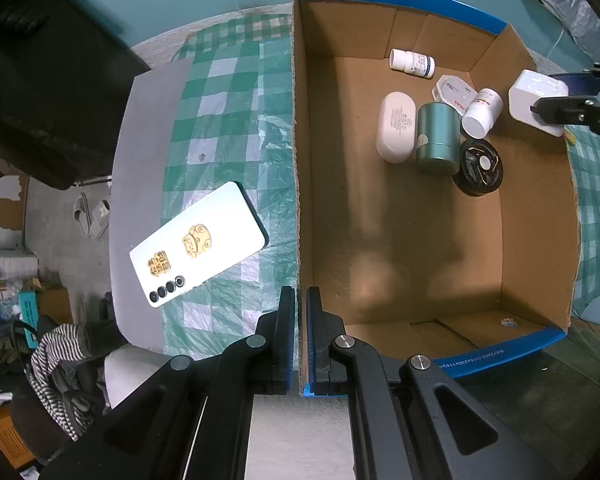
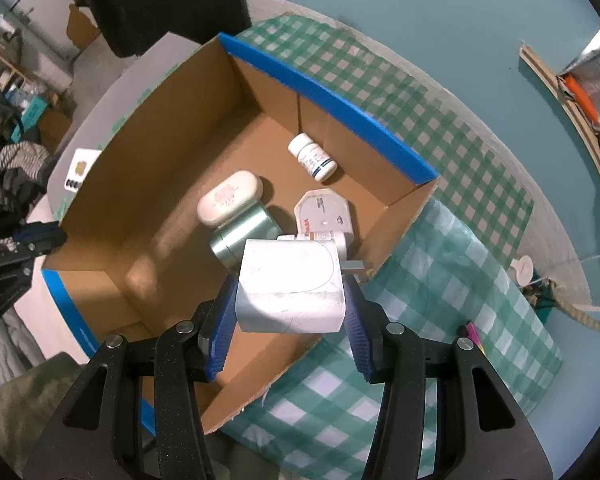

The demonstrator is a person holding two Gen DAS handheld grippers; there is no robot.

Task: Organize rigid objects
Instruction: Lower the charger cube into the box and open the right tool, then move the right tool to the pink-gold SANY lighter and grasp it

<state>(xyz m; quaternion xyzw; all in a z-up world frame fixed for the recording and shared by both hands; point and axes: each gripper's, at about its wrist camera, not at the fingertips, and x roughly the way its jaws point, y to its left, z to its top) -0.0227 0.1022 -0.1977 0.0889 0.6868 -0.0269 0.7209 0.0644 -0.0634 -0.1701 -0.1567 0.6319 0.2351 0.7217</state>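
Carrying a white charger (image 2: 290, 286), the right gripper (image 2: 290, 312) is seen above the near wall of the cardboard box (image 2: 148, 184); the charger is clamped firmly between the blue pads, its metal prongs pointing away from the box's open middle. It has not yet been set down, so this piece is judged to be in mid-delivery.

Inside the box, several things are already gathered towards the far corner: a white pill bottle (image 1: 412, 63) lying on its side by the back wall, a white oval case (image 1: 396, 127), a green tin (image 1: 438, 140) beside that case, a flat white octagonal pack (image 1: 454, 91), a second small bottle (image 1: 482, 113) and a dark round disc (image 1: 478, 169). Most of the box floor nearer the left gripper is bare.

The left gripper (image 1: 298, 340) is clenched on the box's side wall, the cardboard edge being pinched between its pads, apparently to steady the box.

Outside the box, a white phone (image 1: 198, 244) is left lying face down on the checked cloth (image 1: 228, 120), just beyond the pinched wall. It is judged to be the main piece remaining once the charger is dropped in.
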